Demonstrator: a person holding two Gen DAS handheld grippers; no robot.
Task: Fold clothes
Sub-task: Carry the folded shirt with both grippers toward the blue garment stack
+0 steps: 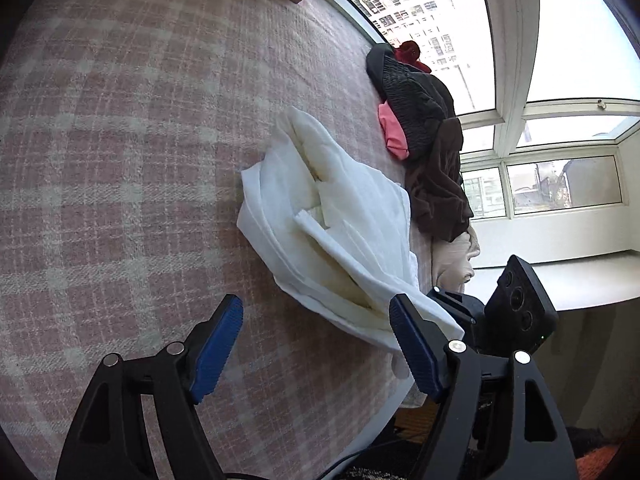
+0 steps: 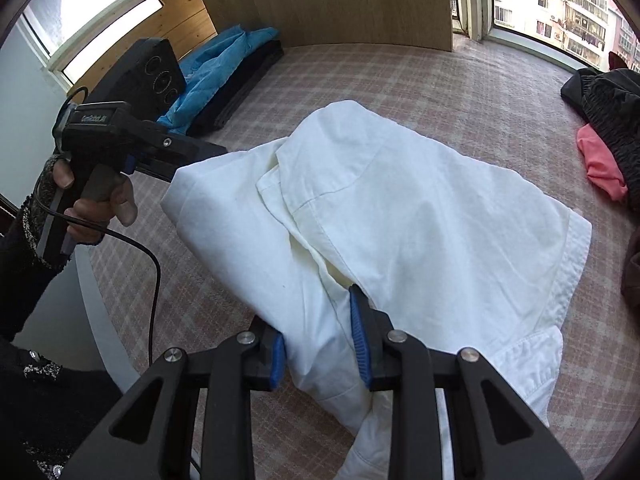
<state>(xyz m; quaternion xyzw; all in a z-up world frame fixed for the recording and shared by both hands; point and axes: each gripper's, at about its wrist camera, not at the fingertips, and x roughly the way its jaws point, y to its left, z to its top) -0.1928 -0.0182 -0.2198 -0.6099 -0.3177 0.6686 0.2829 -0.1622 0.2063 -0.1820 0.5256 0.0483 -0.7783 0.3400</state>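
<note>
A crumpled white shirt (image 1: 340, 220) (image 2: 400, 200) lies on the pink plaid bedcover (image 1: 120, 160) (image 2: 460, 92). My right gripper (image 2: 318, 350) is shut on a bunched fold at the shirt's near edge, with cloth filling the gap between its blue pads (image 2: 360, 336). My left gripper (image 1: 316, 344) is open just above the bedcover, with nothing between its fingers. The shirt's near corner drapes behind its right finger (image 1: 416, 352). In the right wrist view, a hand (image 2: 96, 208) holds the left gripper's handle, and its tip is hidden by the shirt's left edge.
A heap of dark clothes (image 1: 420, 112) (image 2: 612, 96) with a pink garment (image 1: 394, 132) (image 2: 600, 164) lies by the window. A blue garment (image 2: 224, 64) on a dark stack sits near the wooden headboard (image 2: 340, 0). The bed's edge (image 1: 384, 420) is close to both grippers.
</note>
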